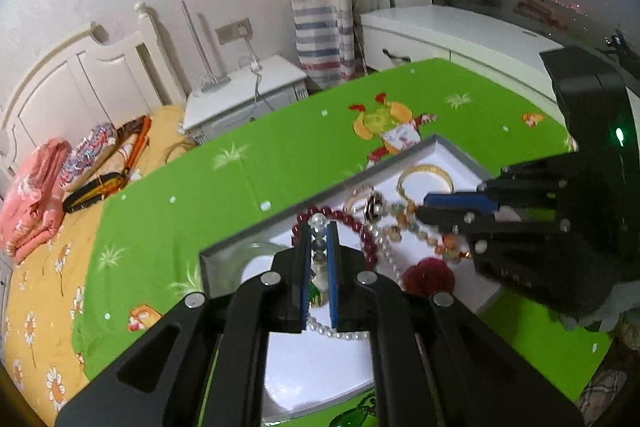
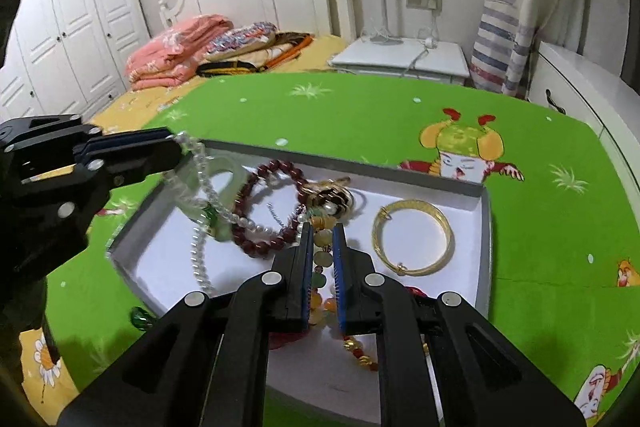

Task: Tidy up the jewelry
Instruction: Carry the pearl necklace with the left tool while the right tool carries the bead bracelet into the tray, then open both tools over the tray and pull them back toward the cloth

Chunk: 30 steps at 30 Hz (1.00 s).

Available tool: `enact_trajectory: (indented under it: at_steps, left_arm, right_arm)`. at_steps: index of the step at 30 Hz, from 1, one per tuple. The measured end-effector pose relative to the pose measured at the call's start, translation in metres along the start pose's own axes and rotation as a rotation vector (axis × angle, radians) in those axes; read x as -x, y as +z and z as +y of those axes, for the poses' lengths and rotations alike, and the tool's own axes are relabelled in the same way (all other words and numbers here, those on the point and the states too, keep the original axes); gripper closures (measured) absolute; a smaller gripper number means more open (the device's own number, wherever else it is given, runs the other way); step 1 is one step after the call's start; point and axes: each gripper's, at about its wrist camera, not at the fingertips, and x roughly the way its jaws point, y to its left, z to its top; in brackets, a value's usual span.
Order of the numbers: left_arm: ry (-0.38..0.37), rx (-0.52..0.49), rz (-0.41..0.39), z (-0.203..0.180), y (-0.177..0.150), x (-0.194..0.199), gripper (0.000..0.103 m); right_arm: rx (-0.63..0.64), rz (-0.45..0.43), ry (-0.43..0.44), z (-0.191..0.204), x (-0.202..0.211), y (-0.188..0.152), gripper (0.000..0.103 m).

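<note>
A shallow grey box with a white lining [image 2: 485, 227] [image 1: 280, 223] lies on the green cloth and holds tangled jewelry. My left gripper [image 1: 320, 227] [image 2: 176, 143] is shut on a pearl necklace [image 1: 318, 223] [image 2: 200, 167], which hangs from it over the box's left end. My right gripper [image 2: 322, 227] [image 1: 422, 207] is shut on a strand of multicoloured beads [image 2: 323, 259] [image 1: 404, 223] at the box's middle. A dark red bead bracelet [image 2: 260, 243] [image 1: 368, 243], a pale jade bangle [image 2: 226, 167] and a gold bangle [image 2: 412, 235] [image 1: 424, 179] lie in the box.
The green cartoon tablecloth [image 2: 360, 107] surrounds the box. A green glass piece [image 2: 138, 317] lies outside its near left corner. Behind are a bed with folded pink bedding [image 2: 176, 47], a white nightstand [image 2: 400, 57], a striped curtain [image 2: 504, 39] and a white cabinet [image 2: 576, 83].
</note>
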Motion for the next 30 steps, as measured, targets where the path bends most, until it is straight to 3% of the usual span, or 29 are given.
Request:
enact_trajectory:
  at_steps: [11,16,22,24,26,28,30]
  left_arm:
    - [-0.138,0.093,0.085,0.017,-0.039,-0.028,0.096]
    - [-0.161,0.071,0.107,0.015,-0.055,-0.033,0.096]
    - [-0.181,0.065,0.135,0.019,-0.059,-0.038,0.094]
    - [-0.192,0.071,0.131,0.021,-0.061,-0.036,0.080]
    - [-0.181,0.069,0.099,0.024,-0.062,-0.027,0.057]
    - [-0.166,0.066,0.074,0.027,-0.061,-0.016,0.047]
    - [-0.138,0.066,0.040,0.033,-0.058,-0.001,0.038]
  right_arm:
    - [-0.015,0.044,-0.017,-0.015,-0.017,-0.016,0.092]
    - [0.008,0.054,0.005,-0.013,-0.015,-0.022,0.092]
    - [0.034,0.066,-0.035,-0.011,-0.014,-0.022,0.092]
    - [0.020,0.062,-0.026,-0.013,-0.009,-0.020,0.091]
    - [0.011,0.040,-0.025,-0.015,0.001,-0.018,0.090]
    - [-0.001,0.004,-0.024,-0.020,0.016,-0.013,0.082]
    - [-0.005,-0.028,-0.034,-0.022,0.030,-0.009,0.066]
